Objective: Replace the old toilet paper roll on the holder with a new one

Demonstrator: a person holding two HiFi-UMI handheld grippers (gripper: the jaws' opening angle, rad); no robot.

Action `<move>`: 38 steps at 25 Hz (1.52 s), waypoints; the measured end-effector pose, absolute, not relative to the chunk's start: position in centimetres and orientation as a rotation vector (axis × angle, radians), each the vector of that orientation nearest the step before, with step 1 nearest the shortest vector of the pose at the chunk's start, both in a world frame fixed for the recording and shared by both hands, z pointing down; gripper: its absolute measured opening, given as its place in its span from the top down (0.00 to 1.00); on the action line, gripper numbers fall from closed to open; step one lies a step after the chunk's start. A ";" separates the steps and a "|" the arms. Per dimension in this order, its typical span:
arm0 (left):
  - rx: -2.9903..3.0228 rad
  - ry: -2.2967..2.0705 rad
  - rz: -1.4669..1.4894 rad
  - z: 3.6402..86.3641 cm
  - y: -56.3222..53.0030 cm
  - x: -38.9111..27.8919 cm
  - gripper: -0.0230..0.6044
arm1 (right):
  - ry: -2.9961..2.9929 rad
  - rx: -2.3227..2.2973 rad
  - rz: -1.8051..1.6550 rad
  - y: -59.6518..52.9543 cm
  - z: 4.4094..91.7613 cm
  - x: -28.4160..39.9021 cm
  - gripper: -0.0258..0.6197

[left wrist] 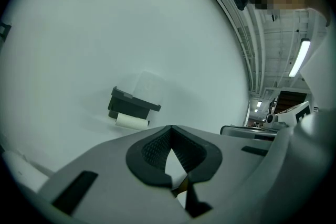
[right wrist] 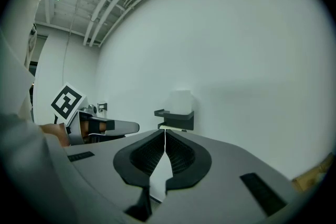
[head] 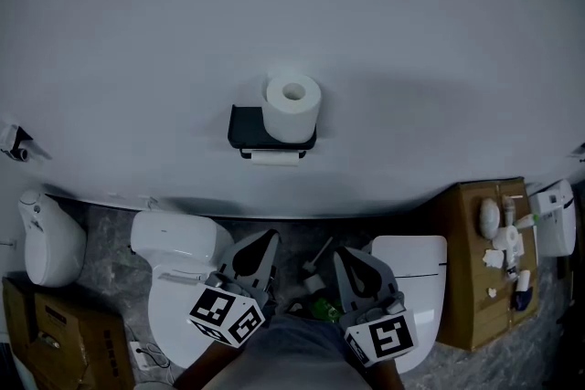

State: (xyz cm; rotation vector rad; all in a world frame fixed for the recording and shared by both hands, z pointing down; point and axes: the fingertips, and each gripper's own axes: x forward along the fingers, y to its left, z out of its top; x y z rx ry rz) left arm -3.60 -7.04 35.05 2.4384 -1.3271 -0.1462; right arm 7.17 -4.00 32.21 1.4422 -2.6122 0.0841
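A black wall holder [head: 247, 129] carries a full white roll [head: 292, 105] on its top shelf. A thin, nearly spent roll [head: 274, 157] hangs under it. Low in the head view, my left gripper [head: 267, 236] and right gripper [head: 340, 253] point at the wall, well short of the holder, both shut and empty. The left gripper view shows its shut gripper [left wrist: 171, 129] with the holder [left wrist: 131, 105] and the thin roll [left wrist: 131, 121] up to the left. In the right gripper view, the shut gripper [right wrist: 165, 131] lines up just below the holder [right wrist: 176, 118] and the top roll [right wrist: 180, 99].
Two white toilets stand below the wall, one on the left [head: 178, 242] and one on the right [head: 416, 256], with a toilet brush [head: 315, 265] between them. A wooden cabinet [head: 466, 288] with toiletries is at the right. A white fixture [head: 50, 242] and a cardboard box [head: 55, 324] are at the left.
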 end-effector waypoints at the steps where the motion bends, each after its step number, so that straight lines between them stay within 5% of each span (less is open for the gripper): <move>1: 2.447 -1.319 -0.137 35.2 -7.6 -3.8 0.96 | -2.610 1.440 0.090 -4.6 32.3 6.7 0.93; 13: 2.556 -1.206 -0.029 36.0 -14.1 -6.3 0.96 | -2.561 1.479 0.136 -11.6 33.1 0.5 0.93; 29: 1.852 -1.086 -0.641 41.4 -18.3 -6.2 0.95 | -2.561 1.372 0.141 -10.0 34.4 2.6 0.93; 38: 1.669 -0.983 -0.876 41.3 -20.9 -5.1 0.76 | -2.547 1.328 0.159 -11.1 35.2 4.0 0.93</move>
